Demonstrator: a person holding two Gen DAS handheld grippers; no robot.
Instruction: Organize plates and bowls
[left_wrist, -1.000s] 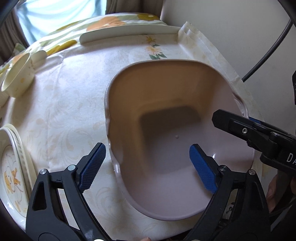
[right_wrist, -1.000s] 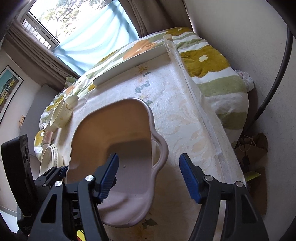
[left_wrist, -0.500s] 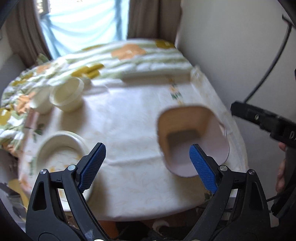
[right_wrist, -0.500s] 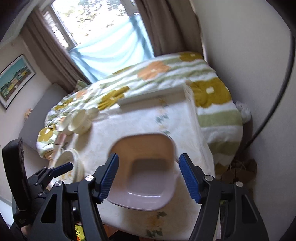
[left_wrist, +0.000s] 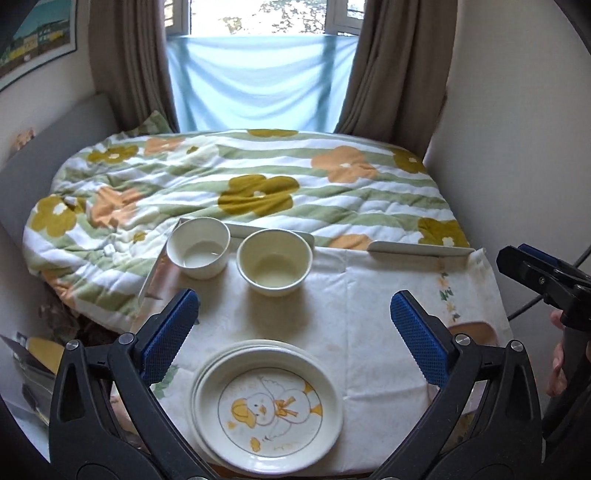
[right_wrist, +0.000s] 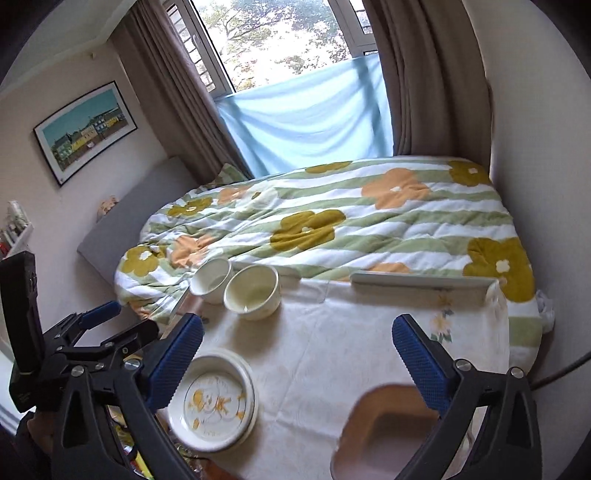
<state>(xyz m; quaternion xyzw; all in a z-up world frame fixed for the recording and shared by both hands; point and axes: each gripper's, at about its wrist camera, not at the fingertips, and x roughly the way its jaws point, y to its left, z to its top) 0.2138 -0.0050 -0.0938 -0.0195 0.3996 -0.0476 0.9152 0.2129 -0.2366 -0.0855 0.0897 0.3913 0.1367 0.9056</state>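
Observation:
A stack of cream plates (left_wrist: 267, 404) with a duck picture lies at the table's near left; it also shows in the right wrist view (right_wrist: 214, 400). Two cream bowls stand at the far left: one (left_wrist: 198, 246) by the corner, one (left_wrist: 274, 261) to its right; both show in the right wrist view (right_wrist: 211, 275) (right_wrist: 252, 291). A pinkish-brown plastic basin (right_wrist: 384, 432) sits at the near right, empty. My left gripper (left_wrist: 293, 336) is open and empty, high above the plates. My right gripper (right_wrist: 295, 360) is open and empty above the table's middle.
The table (left_wrist: 351, 302) has a floral cream cloth and a raised white rim (left_wrist: 419, 248) at the back. A flowered quilt on a bed (left_wrist: 240, 177) lies behind it. A wall (right_wrist: 546, 184) is close on the right. Clutter lies on the floor at left (left_wrist: 33, 354).
Both grippers have pulled back and up from the basin. The left one has swung left, so the plates and bowls now fill its view. Both stay open and empty.

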